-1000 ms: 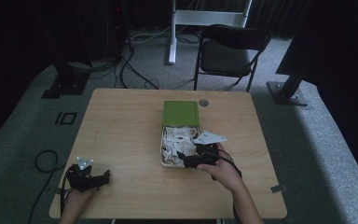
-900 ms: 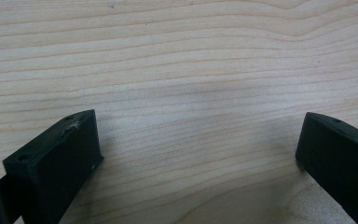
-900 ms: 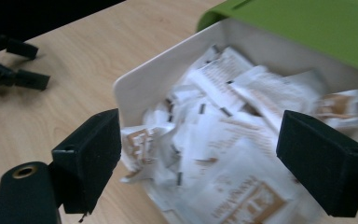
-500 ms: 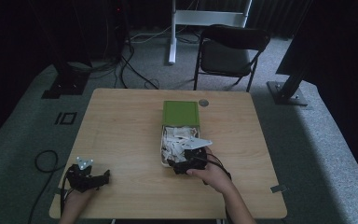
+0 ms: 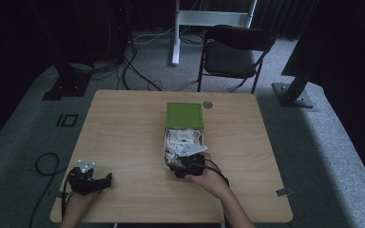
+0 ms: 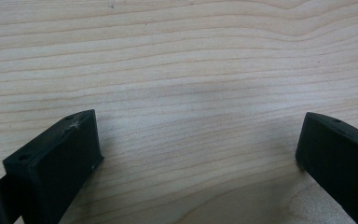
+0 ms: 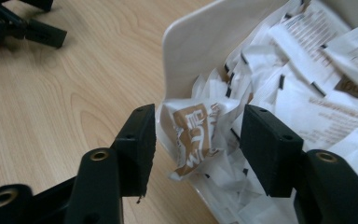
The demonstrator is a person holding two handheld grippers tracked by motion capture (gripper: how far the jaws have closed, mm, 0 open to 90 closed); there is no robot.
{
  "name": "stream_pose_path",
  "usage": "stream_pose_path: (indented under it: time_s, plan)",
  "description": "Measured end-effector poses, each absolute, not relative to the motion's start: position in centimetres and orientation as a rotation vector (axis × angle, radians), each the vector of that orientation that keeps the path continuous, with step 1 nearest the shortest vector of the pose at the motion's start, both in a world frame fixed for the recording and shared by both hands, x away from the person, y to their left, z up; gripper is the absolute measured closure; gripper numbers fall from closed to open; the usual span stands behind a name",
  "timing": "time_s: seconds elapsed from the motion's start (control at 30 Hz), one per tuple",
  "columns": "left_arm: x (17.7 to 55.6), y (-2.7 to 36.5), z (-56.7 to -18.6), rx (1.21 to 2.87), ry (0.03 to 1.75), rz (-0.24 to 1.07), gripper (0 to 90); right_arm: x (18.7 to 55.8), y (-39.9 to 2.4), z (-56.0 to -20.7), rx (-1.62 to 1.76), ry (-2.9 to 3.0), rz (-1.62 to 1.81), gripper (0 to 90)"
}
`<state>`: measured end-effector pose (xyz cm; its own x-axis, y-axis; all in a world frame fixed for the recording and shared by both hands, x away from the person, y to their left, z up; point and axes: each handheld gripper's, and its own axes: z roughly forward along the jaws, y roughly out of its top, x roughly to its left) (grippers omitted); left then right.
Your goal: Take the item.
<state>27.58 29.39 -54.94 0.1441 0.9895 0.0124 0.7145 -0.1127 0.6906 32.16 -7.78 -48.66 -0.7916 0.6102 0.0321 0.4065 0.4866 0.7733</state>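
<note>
Now the right gripper (image 7: 196, 140) works the pick: jaws just closing around a brown-printed sachet (image 7: 196, 137) at the white box's (image 7: 200, 42) near corner, not yet pinching. Next: squeeze, lift clear. Left gripper (image 5: 89, 179) rests released on the desk (image 5: 123, 133).

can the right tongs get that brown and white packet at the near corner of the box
Probably yes. The right tongs have just been closing, and the brown and white packet sits between the jaws at the white box rim, small gaps either side. Only loose packets surround it; nothing blocks.
</note>
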Motion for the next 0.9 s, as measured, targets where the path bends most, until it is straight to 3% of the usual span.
stream_pose_path:
  time_s: [0.37, 0.9]
  plan:
    - [27.6, 29.4, -54.9, 1.889, 1.626, 0.665, 0.7, 32.4, -7.6, -48.7, 0.868, 2.516, 1.134, 68.0]
    - [27.6, 29.4, -54.9, 1.889, 1.625, 0.665, 0.6, 32.4, -8.9, -45.2, 0.842, 2.439, 1.243, 70.1]
